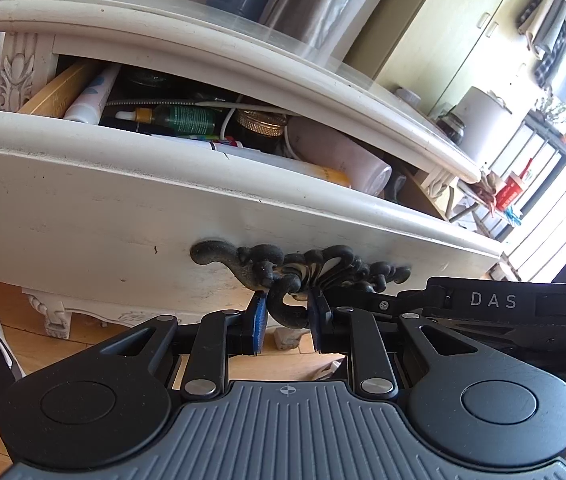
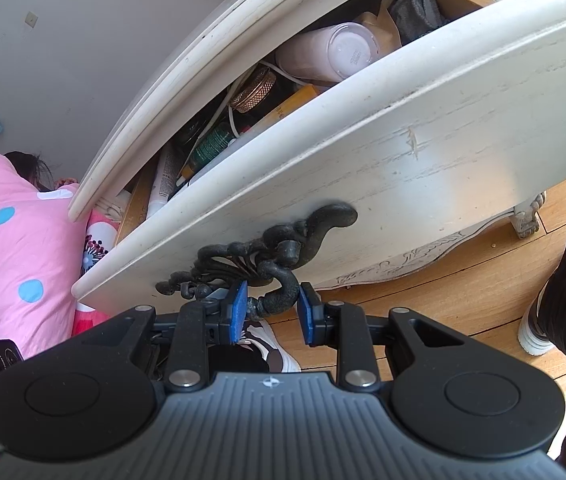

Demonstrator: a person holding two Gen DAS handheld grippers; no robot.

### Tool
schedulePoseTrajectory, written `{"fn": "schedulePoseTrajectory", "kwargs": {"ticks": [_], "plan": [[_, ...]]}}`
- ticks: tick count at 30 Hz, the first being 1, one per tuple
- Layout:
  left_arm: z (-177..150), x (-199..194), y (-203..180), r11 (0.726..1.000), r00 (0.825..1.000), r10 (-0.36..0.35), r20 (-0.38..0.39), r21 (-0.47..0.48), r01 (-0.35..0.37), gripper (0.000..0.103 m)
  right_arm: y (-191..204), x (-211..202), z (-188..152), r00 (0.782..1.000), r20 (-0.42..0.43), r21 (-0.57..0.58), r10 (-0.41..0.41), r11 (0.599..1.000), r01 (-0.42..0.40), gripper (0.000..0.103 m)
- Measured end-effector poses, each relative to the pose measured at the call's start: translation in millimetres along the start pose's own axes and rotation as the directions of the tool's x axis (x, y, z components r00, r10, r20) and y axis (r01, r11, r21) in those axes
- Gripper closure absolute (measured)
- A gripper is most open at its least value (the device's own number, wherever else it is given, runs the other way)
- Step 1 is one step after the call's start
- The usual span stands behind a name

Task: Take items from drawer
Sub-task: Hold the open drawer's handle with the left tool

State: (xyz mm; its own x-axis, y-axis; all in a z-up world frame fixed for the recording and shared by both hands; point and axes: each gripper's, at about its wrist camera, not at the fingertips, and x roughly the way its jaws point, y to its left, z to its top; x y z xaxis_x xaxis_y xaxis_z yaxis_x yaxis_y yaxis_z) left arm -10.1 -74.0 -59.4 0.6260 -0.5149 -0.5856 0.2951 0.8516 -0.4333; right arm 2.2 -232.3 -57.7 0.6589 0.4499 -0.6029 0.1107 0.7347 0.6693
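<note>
White wooden drawer [image 1: 123,200] is pulled partly open, contents lying at 12 o'clock above both tools. Left gripper [image 1: 285,322] is clamped on the black ornate iron handle [image 1: 299,268]; right gripper [image 2: 273,312] is clamped there too. Pink cylindrical bottle [image 2: 323,56], long axis crosswise, is nearer the right.

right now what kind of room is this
Most likely a bedroom: a white carved nightstand with its drawer open and full of toiletries such as a lilac bottle, a pink dotted duvet beside it, and a pale yellow wardrobe behind.
</note>
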Motion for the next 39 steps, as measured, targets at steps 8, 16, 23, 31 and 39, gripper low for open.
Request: {"fn": "schedulePoseTrajectory", "kwargs": {"ticks": [8,16,23,31,39], "plan": [[-3.1,-2.6,-2.3,1.0,1.0,0.005,-0.001,0.006,-0.005,0.08,-2.5,-5.3,1.9,1.0,-0.008,-0.004,0.005,1.0,-0.005,0.075],[-5.2,-4.4,-3.7,1.0,1.0,0.007,-0.002,0.007,-0.007,0.08,-0.1,-3.7,4.9,1.0,-0.014,-0.01,0.007,1.0,-0.007,0.075],[-5.5,-6.0,-3.5,1.0,1.0,0.005,-0.006,0.008,-0.005,0.08,0.8,-3.6,3.9,1.0,-0.018,-0.013,0.008,1.0,-0.008,0.075],[-5.2,-7.3,-3.7,1.0,1.0,0.005,-0.011,0.014,-0.005,0.08,1.2,-3.8,2.8,1.0,-0.023,-0.018,0.01,1.0,-0.01,0.075],[-3.9,-8.0,-2.4,1.0,1.0,0.001,-0.022,0.018,0.0,0.08,2.5,-3.4,1.2,0.999,-0.032,-0.021,0.011,1.0,-0.012,0.075]]}}
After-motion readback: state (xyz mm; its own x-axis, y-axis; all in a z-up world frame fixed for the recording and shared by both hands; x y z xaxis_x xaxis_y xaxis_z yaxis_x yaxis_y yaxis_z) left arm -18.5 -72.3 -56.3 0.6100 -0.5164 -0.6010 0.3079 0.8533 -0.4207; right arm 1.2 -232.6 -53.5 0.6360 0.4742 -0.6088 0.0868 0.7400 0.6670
